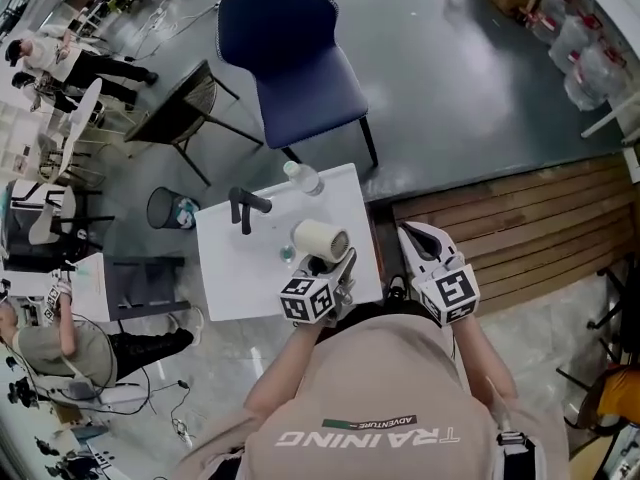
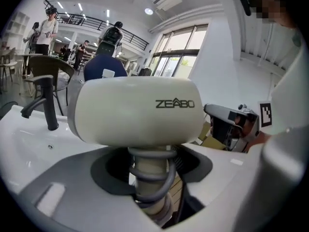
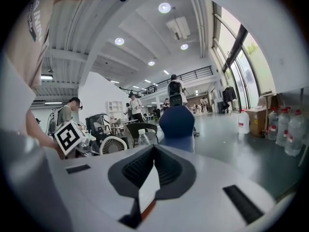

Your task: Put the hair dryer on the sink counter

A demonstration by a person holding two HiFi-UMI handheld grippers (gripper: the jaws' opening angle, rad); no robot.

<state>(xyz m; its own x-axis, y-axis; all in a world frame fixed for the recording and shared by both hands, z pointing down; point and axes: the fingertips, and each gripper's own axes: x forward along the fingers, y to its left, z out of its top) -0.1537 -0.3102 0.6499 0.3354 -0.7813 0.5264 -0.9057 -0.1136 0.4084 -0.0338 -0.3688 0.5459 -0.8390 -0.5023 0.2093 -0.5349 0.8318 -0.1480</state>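
On the left of the white tabletop (image 1: 225, 278): black faucet (image 1: 245, 206). Right of it, over the tabletop's near right part: cream hair dryer (image 1: 320, 240), cord-wrapped handle clamped in the left hand-held gripper (image 1: 335, 268). Past the right edge: right hand-held gripper (image 1: 415, 236), jaws together, holding nothing.

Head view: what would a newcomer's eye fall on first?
The cream hair dryer, clamped in the jaws of the left gripper, hovers over the sink counter near the black faucet. A blue chair stands beyond; the right gripper, jaws shut and empty, is off the counter's right edge.
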